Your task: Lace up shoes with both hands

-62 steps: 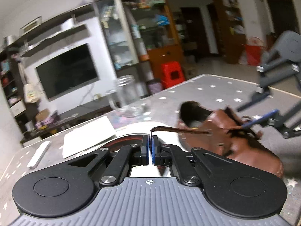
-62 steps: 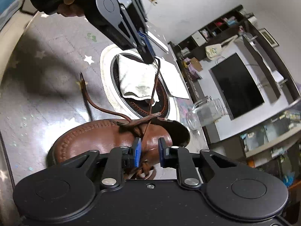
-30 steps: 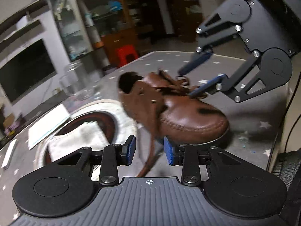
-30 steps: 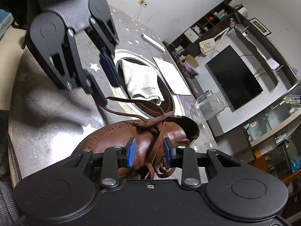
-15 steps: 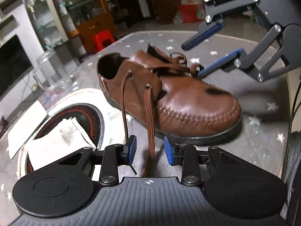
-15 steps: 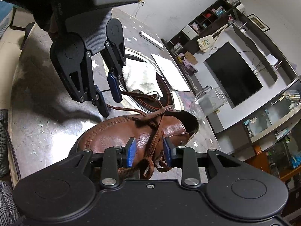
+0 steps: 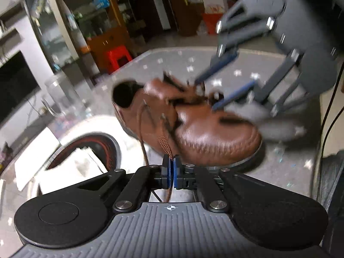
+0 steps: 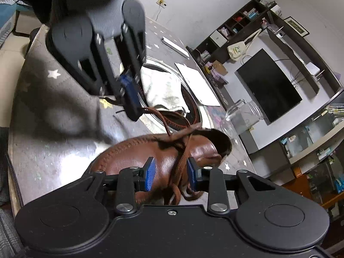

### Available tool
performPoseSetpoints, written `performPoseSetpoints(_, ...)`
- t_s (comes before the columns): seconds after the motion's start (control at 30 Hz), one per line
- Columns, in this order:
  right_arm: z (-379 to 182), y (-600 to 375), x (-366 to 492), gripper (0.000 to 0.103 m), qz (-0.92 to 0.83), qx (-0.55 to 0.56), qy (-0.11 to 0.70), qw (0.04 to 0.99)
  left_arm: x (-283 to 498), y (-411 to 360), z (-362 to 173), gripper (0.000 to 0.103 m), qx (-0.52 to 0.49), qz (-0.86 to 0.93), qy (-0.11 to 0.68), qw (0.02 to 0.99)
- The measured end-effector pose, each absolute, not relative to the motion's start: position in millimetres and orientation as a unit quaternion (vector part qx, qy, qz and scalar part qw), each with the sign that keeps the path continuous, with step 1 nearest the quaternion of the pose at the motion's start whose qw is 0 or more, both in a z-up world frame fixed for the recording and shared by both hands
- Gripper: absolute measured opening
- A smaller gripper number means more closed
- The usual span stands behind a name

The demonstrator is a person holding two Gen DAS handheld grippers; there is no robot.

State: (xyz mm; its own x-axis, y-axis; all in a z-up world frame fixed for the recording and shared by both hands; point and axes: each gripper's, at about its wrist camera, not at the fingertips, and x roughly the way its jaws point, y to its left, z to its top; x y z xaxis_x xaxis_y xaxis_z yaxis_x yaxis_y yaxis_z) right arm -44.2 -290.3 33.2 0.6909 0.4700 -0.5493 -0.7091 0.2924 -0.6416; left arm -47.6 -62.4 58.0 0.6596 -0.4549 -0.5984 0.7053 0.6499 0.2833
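A brown leather shoe [image 7: 206, 129] lies on the grey star-patterned table [image 7: 247, 64], toe toward the near right in the left wrist view. My left gripper [image 7: 171, 167] is shut on a brown lace [image 7: 166, 144] hanging down the shoe's near side. A second thin lace end [image 7: 143, 137] hangs beside it. My right gripper [image 7: 225, 86] hovers open over the shoe's tongue. In the right wrist view the shoe [image 8: 163, 157] sits under my right gripper [image 8: 169, 173], open, with a lace [image 8: 180, 165] running between its pads. The left gripper [image 8: 130, 94] holds the other lace [image 8: 163, 118] taut.
A round cooktop [image 7: 94, 142] with a white cloth [image 7: 71, 169] on it sits left of the shoe. A glass jar [image 8: 243, 111] stands behind the shoe. White paper [image 8: 197, 86] and a flat remote [image 8: 175, 46] lie farther back. A cable [image 7: 326, 118] hangs at the right table edge.
My left gripper has closed on the lace that hung between its open pads half a second ago. The right gripper stays open over the shoe's tongue; both views are motion-blurred.
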Motion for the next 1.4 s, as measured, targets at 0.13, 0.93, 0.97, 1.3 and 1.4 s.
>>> performPoseSetpoints(0.13,31.9,-275.6,-39.9,0.033,0.391,-0.465,0.105,0.788,-55.0,-62.1,75.2,0.003,0.262,-0.332,0.226,0.877)
performPoseSetpoints(0.93,72.0,-279.6,-30.5,0.003,0.355,-0.333,0.027,0.873,-69.6,-24.4,109.1,0.031,0.218,-0.262,0.177,0.923)
performPoseSetpoints(0.97,77.9,-282.3,-31.2,0.003,0.351,-0.324,0.023,0.878,-68.3,-25.9,107.2,0.031,0.220,-0.261,0.179,0.923)
performPoseSetpoints(1.3,104.5,-299.4,-30.9,0.003,0.343,-0.282,0.023,0.895,-53.2,-82.4,102.3,0.032,0.221,-0.306,0.126,0.917)
performPoseSetpoints(1.4,110.4,-303.2,-34.2,0.003,0.339,-0.282,0.013,0.897,-45.9,-97.9,105.2,0.032,0.219,-0.308,0.101,0.920)
